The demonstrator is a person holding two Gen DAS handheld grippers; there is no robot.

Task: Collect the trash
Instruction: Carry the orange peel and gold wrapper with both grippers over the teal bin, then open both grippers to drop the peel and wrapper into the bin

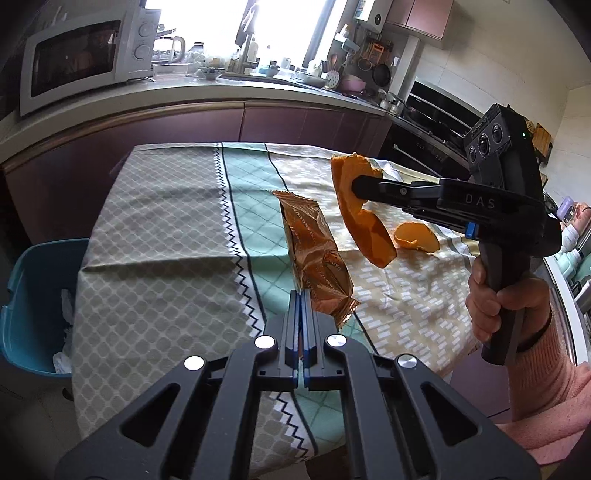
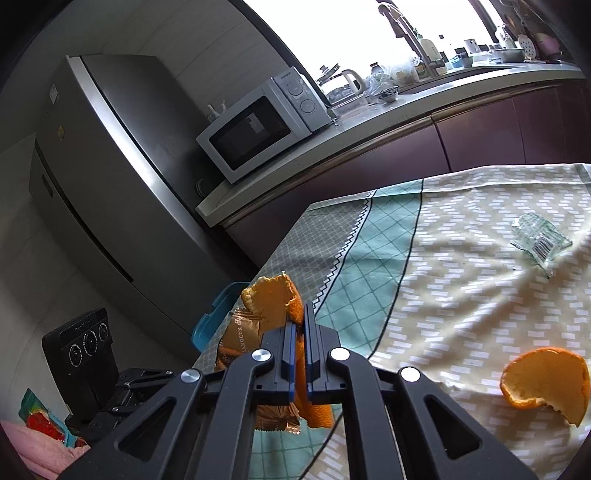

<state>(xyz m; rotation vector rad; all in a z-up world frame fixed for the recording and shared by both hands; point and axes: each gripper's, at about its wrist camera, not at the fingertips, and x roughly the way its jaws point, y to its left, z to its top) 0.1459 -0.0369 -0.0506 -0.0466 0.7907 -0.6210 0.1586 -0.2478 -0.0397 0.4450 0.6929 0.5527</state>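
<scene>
A long orange peel hangs above the tabletop, clamped in the right hand-held gripper. The left hand-held gripper pinches a copper snack wrapper. 1 more peel piece lies nearby; a blue bin stands beside the tabletop.

Sunlit kitchen window, purple cabinets

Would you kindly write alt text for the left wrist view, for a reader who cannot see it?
The left gripper is shut on a brown wrapper above a table with a patterned cloth. The right gripper, held in a hand, lifts a long orange peel; another peel lies on the cloth. A blue bin stands at the table's left.
</scene>
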